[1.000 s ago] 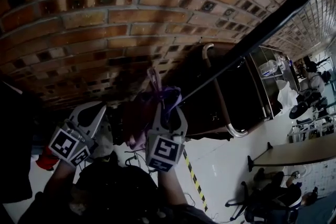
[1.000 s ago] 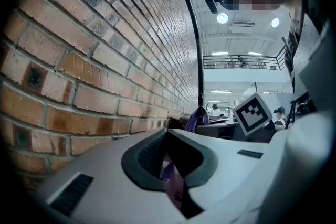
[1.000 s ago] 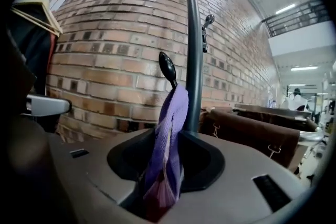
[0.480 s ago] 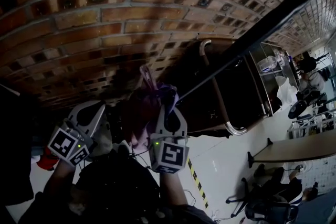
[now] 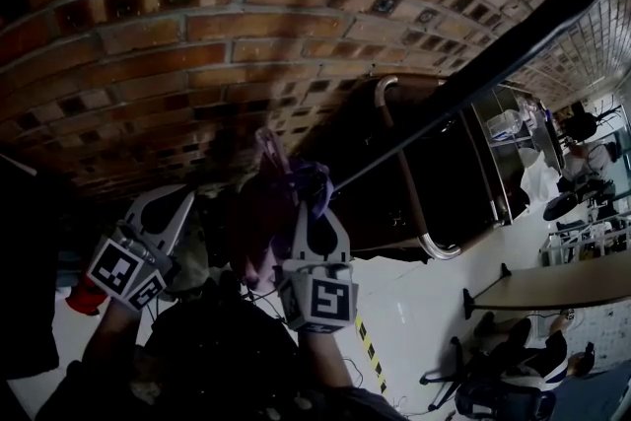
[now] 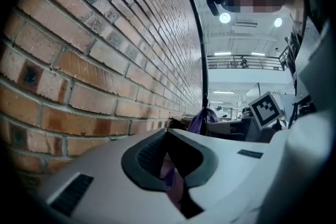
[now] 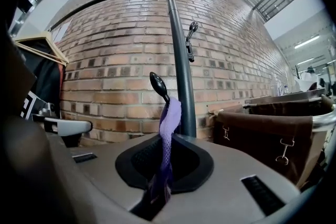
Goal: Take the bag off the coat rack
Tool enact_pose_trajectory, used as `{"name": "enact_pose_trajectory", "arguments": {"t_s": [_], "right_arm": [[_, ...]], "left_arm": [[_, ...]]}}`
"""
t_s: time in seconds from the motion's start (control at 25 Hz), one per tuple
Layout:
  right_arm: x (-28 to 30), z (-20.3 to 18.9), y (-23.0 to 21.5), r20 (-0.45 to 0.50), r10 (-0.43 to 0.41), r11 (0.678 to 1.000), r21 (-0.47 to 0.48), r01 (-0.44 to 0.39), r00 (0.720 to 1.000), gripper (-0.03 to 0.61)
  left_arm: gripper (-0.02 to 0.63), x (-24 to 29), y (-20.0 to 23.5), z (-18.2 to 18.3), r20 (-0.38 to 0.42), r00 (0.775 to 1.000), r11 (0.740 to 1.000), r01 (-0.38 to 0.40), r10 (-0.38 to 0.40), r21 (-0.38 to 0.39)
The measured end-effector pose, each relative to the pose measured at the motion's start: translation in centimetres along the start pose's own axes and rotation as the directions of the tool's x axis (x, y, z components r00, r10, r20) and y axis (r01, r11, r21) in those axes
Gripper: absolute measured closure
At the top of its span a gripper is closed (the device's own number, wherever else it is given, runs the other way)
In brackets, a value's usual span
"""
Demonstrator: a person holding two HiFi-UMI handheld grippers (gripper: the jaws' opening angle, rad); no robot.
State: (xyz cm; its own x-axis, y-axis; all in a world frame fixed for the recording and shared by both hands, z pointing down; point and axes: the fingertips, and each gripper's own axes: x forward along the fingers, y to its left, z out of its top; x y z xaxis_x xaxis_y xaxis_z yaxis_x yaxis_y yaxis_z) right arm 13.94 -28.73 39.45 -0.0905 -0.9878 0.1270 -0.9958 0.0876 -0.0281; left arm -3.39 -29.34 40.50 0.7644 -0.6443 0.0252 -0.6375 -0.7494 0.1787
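The purple mesh bag (image 5: 258, 212) hangs at the lower centre of the head view, not yet taken off. Its purple mesh strap (image 7: 169, 113) is looped over a black knobbed hook (image 7: 157, 83) on the dark metal coat rack pole (image 7: 181, 60). The right tongs (image 7: 164, 165) have just been closing and are pinching the strap below the hook. The left tongs (image 6: 170, 170) are pressed on purple bag fabric. Lifting the loop clear is judged to remain. The hook is shown plainly only in the right gripper view.
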Motion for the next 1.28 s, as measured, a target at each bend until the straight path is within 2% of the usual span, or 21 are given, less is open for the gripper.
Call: {"name": "enact_pose_trajectory", "arguments": {"t_s": [0.84,1.28], "right_arm": [[-0.6,2.8,0.5,0.010,0.082,0.993,0.088,-0.082,0.997,0.537],[-1.5,7.9,3.1,0.069,0.191,0.980,0.039,-0.194,0.979,0.538]], "left_arm": [[0.607,0.2,1.0,0.3,0.008,1.000,1.000,-0.017,0.017,-0.002],[0.607,0.4,1.3,0.8,0.022,1.000,1.000,-0.013,0.013,-0.010]]}}
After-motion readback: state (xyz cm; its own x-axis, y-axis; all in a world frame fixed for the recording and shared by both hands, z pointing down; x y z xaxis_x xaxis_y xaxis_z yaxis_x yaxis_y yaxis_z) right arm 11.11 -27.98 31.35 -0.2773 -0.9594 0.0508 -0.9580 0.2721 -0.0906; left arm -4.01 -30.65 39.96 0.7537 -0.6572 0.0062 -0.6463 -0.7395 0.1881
